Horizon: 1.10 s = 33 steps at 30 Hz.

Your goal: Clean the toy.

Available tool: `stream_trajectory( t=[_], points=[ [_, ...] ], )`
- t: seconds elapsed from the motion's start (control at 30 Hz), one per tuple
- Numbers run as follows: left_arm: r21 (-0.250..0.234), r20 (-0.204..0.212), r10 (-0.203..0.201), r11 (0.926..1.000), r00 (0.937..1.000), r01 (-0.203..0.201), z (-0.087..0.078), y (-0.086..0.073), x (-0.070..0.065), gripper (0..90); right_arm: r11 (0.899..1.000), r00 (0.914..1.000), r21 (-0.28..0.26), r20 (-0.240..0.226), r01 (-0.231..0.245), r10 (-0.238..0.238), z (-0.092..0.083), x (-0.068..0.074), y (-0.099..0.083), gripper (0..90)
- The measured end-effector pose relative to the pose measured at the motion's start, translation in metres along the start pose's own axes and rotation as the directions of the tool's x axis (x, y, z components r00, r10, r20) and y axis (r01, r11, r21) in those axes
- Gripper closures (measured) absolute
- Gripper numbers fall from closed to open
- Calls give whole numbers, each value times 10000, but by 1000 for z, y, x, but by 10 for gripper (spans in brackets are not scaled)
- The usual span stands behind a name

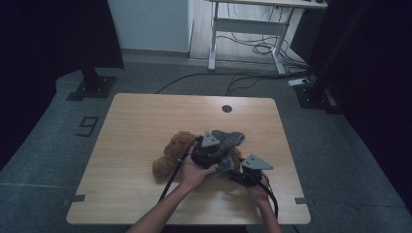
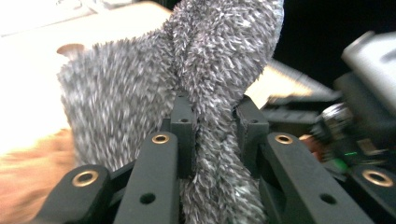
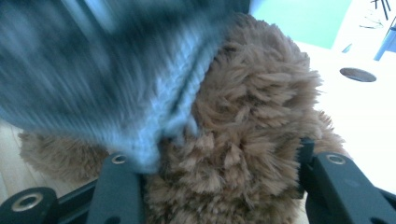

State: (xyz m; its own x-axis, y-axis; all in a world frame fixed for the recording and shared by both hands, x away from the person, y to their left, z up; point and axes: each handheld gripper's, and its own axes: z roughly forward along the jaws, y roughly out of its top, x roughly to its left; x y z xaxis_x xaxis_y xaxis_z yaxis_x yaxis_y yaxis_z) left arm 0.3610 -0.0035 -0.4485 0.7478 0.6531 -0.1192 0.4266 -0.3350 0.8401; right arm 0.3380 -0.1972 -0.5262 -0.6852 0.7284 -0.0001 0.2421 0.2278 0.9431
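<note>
A brown plush bear (image 1: pixel 170 149) lies on the wooden table (image 1: pixel 141 121), right of its middle. A grey fuzzy knitted cloth (image 1: pixel 228 138) sits over the bear's right part. My left gripper (image 1: pixel 219 147) is shut on a fold of this grey cloth (image 2: pixel 140 93), which is bunched between the jaws (image 2: pixel 215 126). My right gripper (image 1: pixel 232 169) comes in from the lower right. Its jaws (image 3: pixel 210 163) are shut on a thick brown plush part of the bear (image 3: pixel 261 93). The ribbed edge of the grey cloth (image 3: pixel 154 116) reaches down onto that part.
A round cable hole (image 1: pixel 227 108) lies near the table's far edge. Beyond the table, cables (image 1: pixel 243 80) run across the floor by a white desk frame (image 1: pixel 248 29). Dark stand bases (image 1: pixel 92 87) flank the far corners.
</note>
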Motion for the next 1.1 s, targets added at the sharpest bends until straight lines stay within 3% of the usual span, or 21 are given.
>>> stream_trajectory(
  t=[0.13, 0.23, 0.27, 0.37, 0.43, 0.5, 0.7, 0.87, 1.0, 1.07, 1.1],
  points=[
    [-66, 34, -262, 9996, 9997, 262, 1, -5, 5, 733, 9999, 9999, -64, -66, -158, 158, 0, -3, -5, 476],
    [-51, -296, -223, 9997, 9993, 222, -5, -8, 9, 737, 9999, 9999, -48, -59, -105, 104, 0, -3, -5, 477],
    [-74, -498, -232, 9997, 9985, 228, -10, -9, 14, 737, 9999, 9999, -51, -53, -108, 108, 0, -3, -5, 477],
    [-284, -564, -302, 9992, 9980, 286, -24, -15, 27, 741, 9998, 9999, -102, -99, -142, 141, 0, -4, -6, 477],
    [-349, -615, -305, 9990, 9976, 284, -28, -16, 29, 741, 9999, 9999, -102, -91, -124, 123, 0, -3, -6, 477],
    [-587, -910, -286, 9980, 9954, 233, -43, -19, 37, 741, 9998, 9998, -113, -103, -185, 184, 0, -4, -6, 478],
    [-868, -1135, -805, 9937, 9903, 709, -68, -30, 59, 746, 9996, 9996, -172, -155, -228, 226, 0, -4, -7, 477],
    [-976, -1233, -1056, 9908, 9867, 939, -79, -38, 70, 747, 9994, 9995, -217, -178, -263, 259, 0, -4, -7, 477],
    [-1147, -1364, -1296, 9868, 9821, 1143, -93, -44, 79, 747, 9993, 9994, -228, -177, -291, 287, 0, -4, -7, 476],
    [-1239, -1540, -1476, 9839, 9770, 1291, -100, -48, 86, 746, 9990, 9991, -233, -187, -392, 388, 0, -5, -8, 476],
    [-1341, -1855, -1723, 9797, 9674, 1488, -107, -52, 96, 746, 9987, 9989, -241, -184, -438, 434, 0, -6, -8, 476]
  ],
)
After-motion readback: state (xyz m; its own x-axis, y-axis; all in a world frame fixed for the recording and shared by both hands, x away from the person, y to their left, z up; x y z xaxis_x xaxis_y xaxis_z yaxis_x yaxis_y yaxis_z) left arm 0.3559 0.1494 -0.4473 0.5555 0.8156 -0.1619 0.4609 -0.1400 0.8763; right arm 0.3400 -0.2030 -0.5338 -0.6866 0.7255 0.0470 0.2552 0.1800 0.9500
